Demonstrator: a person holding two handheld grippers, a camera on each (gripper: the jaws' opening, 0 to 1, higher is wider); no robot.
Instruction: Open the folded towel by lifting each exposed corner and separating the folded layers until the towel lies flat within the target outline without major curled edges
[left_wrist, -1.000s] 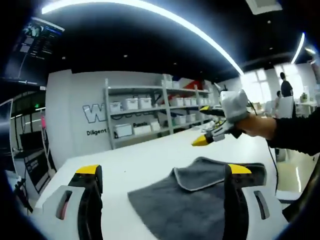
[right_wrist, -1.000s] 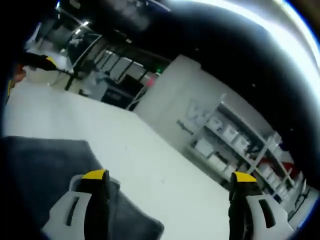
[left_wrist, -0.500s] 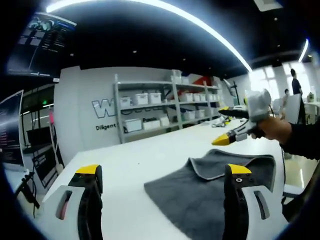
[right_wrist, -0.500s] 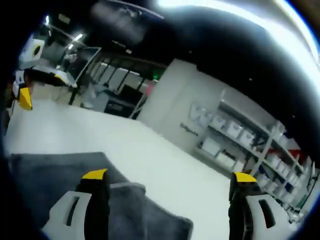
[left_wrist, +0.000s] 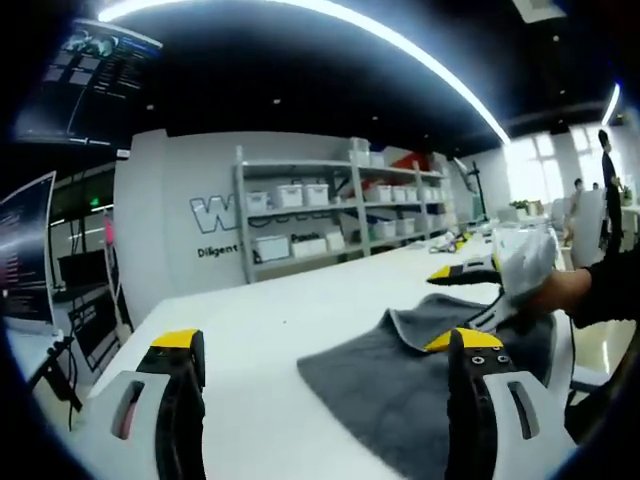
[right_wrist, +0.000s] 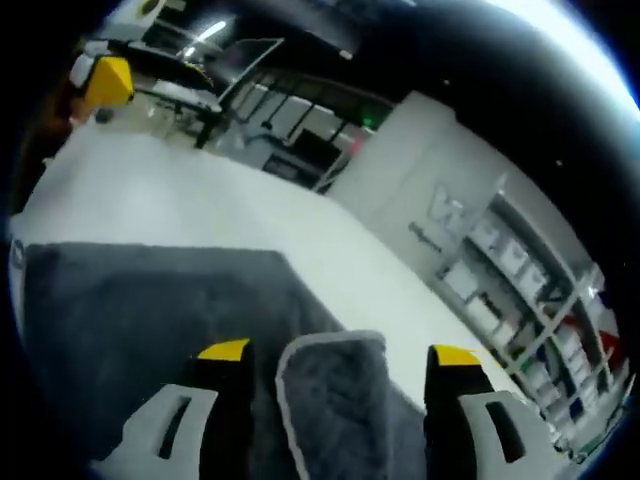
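Note:
A grey towel (left_wrist: 385, 385) lies folded on the white table (left_wrist: 260, 320), with a pale-edged corner flap folded back on top. In the left gripper view my left gripper (left_wrist: 325, 340) stands open above the towel's near edge, holding nothing. My right gripper (left_wrist: 455, 305), held by a gloved hand (left_wrist: 530, 262), comes in from the right and sits low at the flap. In the right gripper view the right gripper (right_wrist: 340, 352) is open, its jaws on either side of the folded corner flap (right_wrist: 335, 395). The towel (right_wrist: 150, 310) spreads to the left. The left gripper's yellow tip (right_wrist: 105, 78) shows far up left.
Shelving with white bins (left_wrist: 320, 215) runs along the back wall with lettering. A monitor (left_wrist: 25, 260) stands off the table's left end. Bare white tabletop (right_wrist: 150, 190) lies beyond the towel. People (left_wrist: 608, 160) stand far off by the windows.
My right gripper has dropped from above the table to the towel's folded corner, and its jaws have narrowed a little around the flap. The left gripper stays open.

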